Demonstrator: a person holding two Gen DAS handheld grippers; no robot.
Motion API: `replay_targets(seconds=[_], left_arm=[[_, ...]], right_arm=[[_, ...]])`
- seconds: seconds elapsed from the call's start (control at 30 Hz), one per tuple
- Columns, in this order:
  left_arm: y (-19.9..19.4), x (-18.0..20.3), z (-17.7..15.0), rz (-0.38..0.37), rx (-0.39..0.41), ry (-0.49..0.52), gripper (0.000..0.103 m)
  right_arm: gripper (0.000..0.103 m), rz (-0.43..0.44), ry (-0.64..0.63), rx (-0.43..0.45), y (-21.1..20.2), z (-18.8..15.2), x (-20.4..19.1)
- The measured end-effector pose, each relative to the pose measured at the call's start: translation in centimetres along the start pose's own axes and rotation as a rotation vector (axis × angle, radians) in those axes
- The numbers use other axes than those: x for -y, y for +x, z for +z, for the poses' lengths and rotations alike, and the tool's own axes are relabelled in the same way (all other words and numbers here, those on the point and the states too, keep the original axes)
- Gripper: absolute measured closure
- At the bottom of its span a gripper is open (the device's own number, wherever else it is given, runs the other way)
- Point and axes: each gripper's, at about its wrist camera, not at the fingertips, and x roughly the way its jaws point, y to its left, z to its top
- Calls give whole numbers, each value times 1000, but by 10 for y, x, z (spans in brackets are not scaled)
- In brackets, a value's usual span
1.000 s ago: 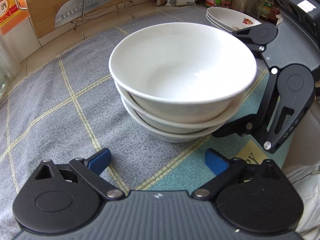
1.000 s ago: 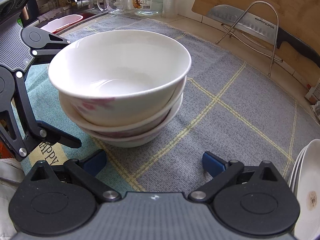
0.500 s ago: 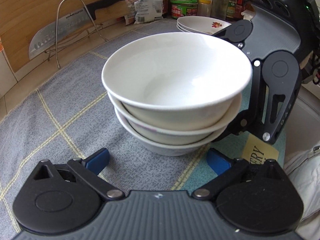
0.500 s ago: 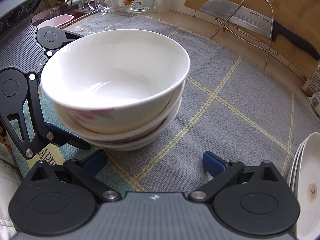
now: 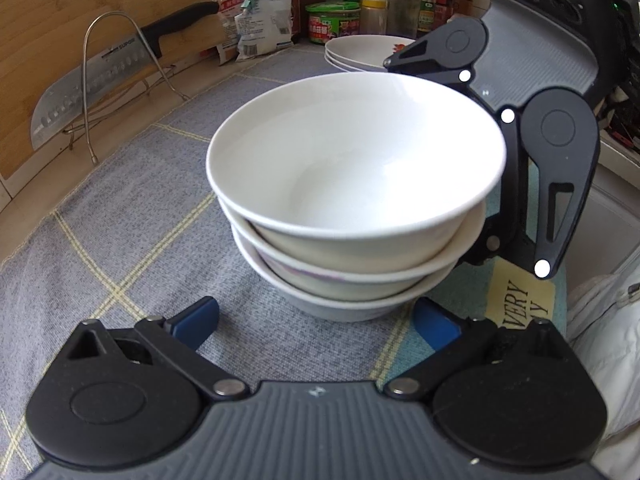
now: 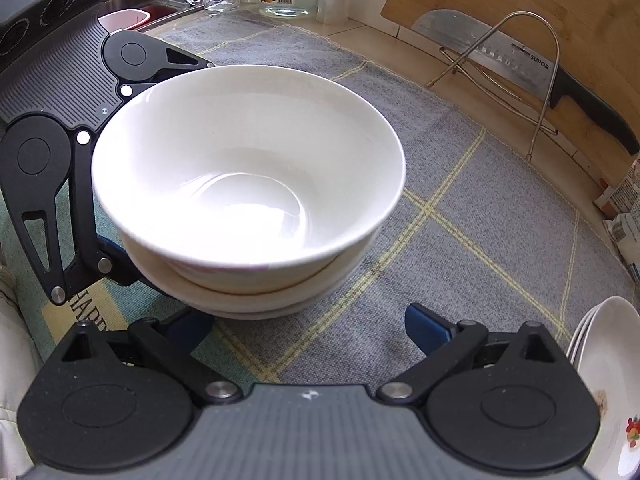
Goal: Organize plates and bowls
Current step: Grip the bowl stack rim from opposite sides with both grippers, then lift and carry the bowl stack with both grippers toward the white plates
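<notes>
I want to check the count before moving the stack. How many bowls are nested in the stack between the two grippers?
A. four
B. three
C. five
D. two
B: the bowl stack shows three rims one above another, seen also in the right wrist view.

Three nested white ceramic bowls (image 5: 352, 184) sit on a grey checked cloth mat (image 5: 120, 220), flanked by both grippers, with stacked white plates (image 5: 360, 54) behind them beside jars.
</notes>
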Motion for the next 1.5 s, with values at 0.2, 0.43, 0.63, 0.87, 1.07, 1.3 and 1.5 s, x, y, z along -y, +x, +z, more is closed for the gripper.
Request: replay_targets(seconds=[0.2,0.43,0.63,0.87,1.07,1.3,1.5], left_arm=[[-6,-4,-1,-10,21,56,1],[-6,-8,1,-20,2,98,5],[-8,-14,7,-97,-2,64,12],[-6,-18,8,-157,-12,20,18],[-7,-11,11,-147,-11,73,19],[-5,-9,14,-145,-16,103,20],[-3,-11,16,-161,-18,113,20]], right_arm=[[0,42,-76,8,-2,8,-1],[2,77,-195,5,1,9,-2],[9,133,-245,30,-10,9,1],[15,190,-273,39,-16,16,4],[18,210,-257,48,-15,19,9],[18,210,-263,50,-13,20,9],[18,219,-259,52,-11,20,10]])
